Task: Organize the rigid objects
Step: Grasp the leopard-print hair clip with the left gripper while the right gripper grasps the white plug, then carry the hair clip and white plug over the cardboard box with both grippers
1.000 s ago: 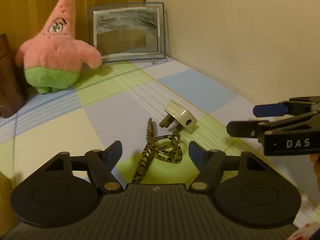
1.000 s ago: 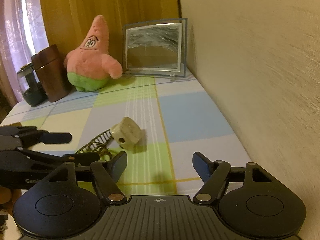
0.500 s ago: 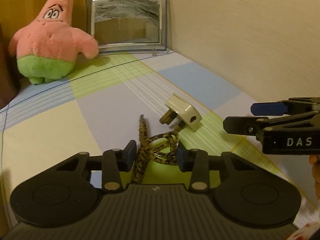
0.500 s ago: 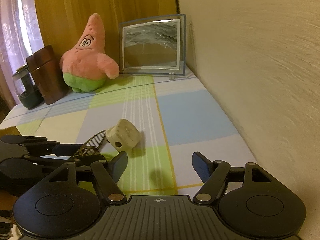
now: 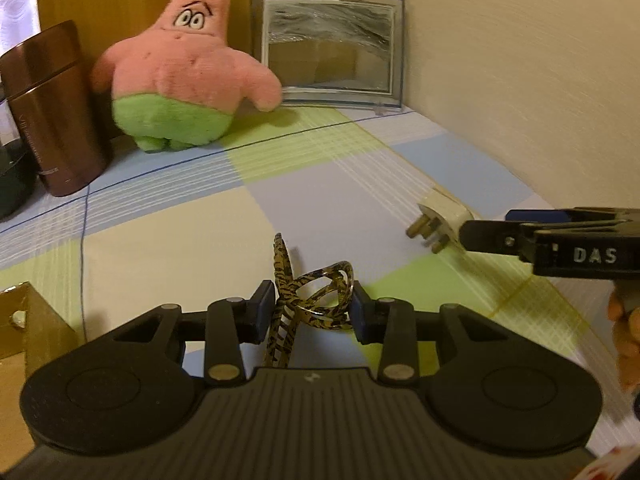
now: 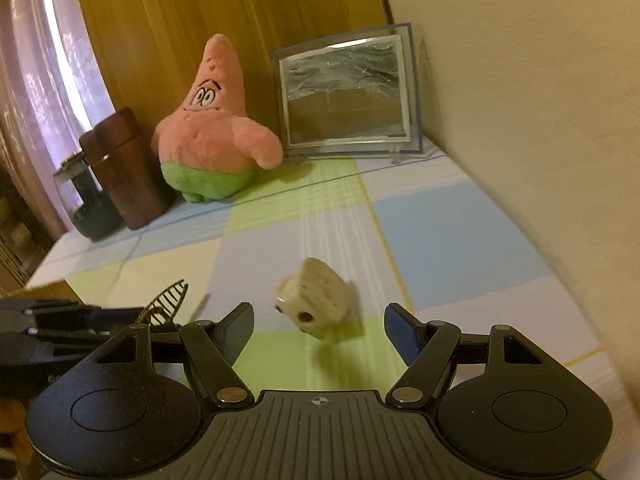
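On the checked bench [image 5: 172, 216], by the wall:
Left gripper [image 5: 310, 308]: clenched on the tortoiseshell hair clip [image 5: 308, 296], pads pressing both sides, clip at the near edge.
Right gripper [image 6: 320, 326]: released, fingers spread wide, hovering just behind the white plug [image 6: 314, 298].
White plug [image 5: 438, 216]: lying on its side on the cloth, prongs toward the left, right of the clip and apart from it.
Back row: pink star plush [image 5: 184, 68], glass frame [image 5: 332, 48] against the wall, brown canister [image 5: 52, 112] at far left.
Near left corner: cardboard box [image 5: 24, 320].
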